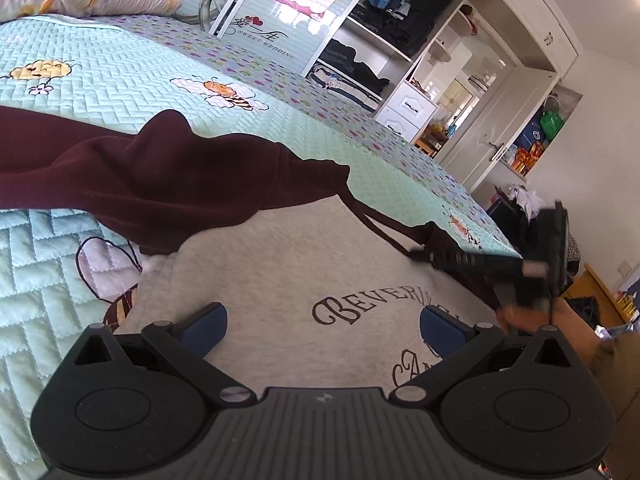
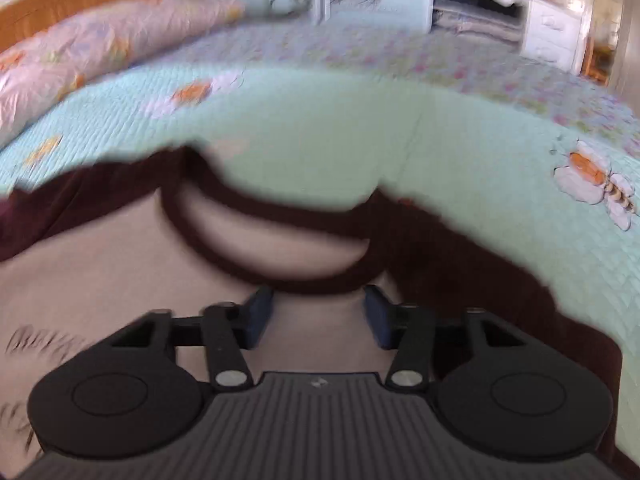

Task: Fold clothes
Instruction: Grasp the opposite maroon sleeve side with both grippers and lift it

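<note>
Both tongs spread, pinching nothing: left tongs, right tongs. Your sweatshirt on the bed is soft, floppy; pinch the maroon collar rib or shoulder seam.

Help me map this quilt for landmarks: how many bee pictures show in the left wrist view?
3. One full bee beyond the maroon sleeve, one partly under the sweatshirt at lower left, one by the bed's right edge. Others may be hidden under the clothing.
</note>
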Motion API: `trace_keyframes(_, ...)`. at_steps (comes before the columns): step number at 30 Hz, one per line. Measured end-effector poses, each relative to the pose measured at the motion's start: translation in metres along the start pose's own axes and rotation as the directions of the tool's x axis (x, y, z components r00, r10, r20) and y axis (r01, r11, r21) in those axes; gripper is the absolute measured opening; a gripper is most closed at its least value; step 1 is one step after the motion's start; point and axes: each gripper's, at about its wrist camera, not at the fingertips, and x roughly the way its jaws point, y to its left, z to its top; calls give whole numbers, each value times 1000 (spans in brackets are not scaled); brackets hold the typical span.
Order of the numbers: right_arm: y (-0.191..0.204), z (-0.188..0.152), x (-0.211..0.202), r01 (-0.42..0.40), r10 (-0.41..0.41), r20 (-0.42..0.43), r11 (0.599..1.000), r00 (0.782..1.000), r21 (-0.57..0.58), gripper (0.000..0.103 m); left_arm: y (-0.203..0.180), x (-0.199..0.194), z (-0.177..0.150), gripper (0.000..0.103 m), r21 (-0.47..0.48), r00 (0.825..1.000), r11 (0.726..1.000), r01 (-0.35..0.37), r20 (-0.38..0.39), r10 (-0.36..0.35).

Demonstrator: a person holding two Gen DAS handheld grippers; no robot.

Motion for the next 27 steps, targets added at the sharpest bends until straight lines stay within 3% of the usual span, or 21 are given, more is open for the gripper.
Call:
trace_keyframes(2,-12,6,2,0,-3,28,995,1000,98,40,1,0,0,102,1,1000,1000,0,-1,0)
trace_keyframes(4,-24,9,-9,-68,65,26,979,998,192,44,2,-1,1,102,-2,1000,1000,3,0,-3)
trace_keyframes(6,-33,6,-31,-166,143,103,951,984,262,49,3,-1,1,102,-11,1000,1000,7,2,-7)
trace_keyframes(8,-41,-3,-55,-270,215,196,909,957,318,53,4,-2,2,102,-19,1000,1000,11,3,-11)
trace_keyframes(9,-40,-7,-57,-341,289,194,877,937,340,53,4,-3,2,102,-25,1000,1000,13,5,-13)
trace_keyframes(11,-28,-14,-47,-477,459,139,806,877,350,55,6,-4,3,102,-45,1000,999,19,9,-19)
trace_keyframes(12,-16,-21,-41,-503,503,88,805,860,316,55,6,-5,3,102,-54,1000,998,22,12,-22)
trace_keyframes(13,-6,-27,-31,-486,496,33,832,868,268,55,7,-5,3,102,-57,1000,998,25,14,-24)
trace_keyframes(14,3,-33,-18,-412,424,-23,890,905,197,38,7,-5,3,102,-55,1000,998,26,14,-25)
trace_keyframes(15,3,-37,-8,-352,362,-25,920,932,171,0,8,-5,3,102,-51,1000,998,28,13,-27)
trace_keyframes(16,-11,-37,-2,-335,341,22,906,940,257,0,10,-5,3,102,-53,999,998,35,12,-34)
trace_keyframes(18,-38,-36,0,-310,298,100,829,949,465,3,16,-6,4,102,-87,998,995,58,16,-57)
trace_keyframes(19,-35,-34,-8,-285,266,107,847,958,448,7,19,-7,5,102,-107,997,992,72,21,-70)
trace_keyframes(21,-9,-34,-26,-322,310,87,895,947,309,8,23,-9,6,102,-142,995,985,93,36,-89)
trace_keyframes(24,43,-41,-43,-431,431,21,896,902,103,10,27,-9,6,102,-174,994,979,109,49,-102)
trace_keyframes(25,61,-42,-39,-436,437,-21,899,899,31,12,27,-9,6,102,-178,993,978,111,49,-103)
trace_keyframes(26,78,-42,-26,-405,402,-80,914,912,-32,11,27,-9,6,102,-179,994,978,110,48,-103)
trace_keyframes(27,90,-41,-13,-358,350,-98,930,932,-86,0,26,-8,6,102,-177,994,978,108,46,-101)
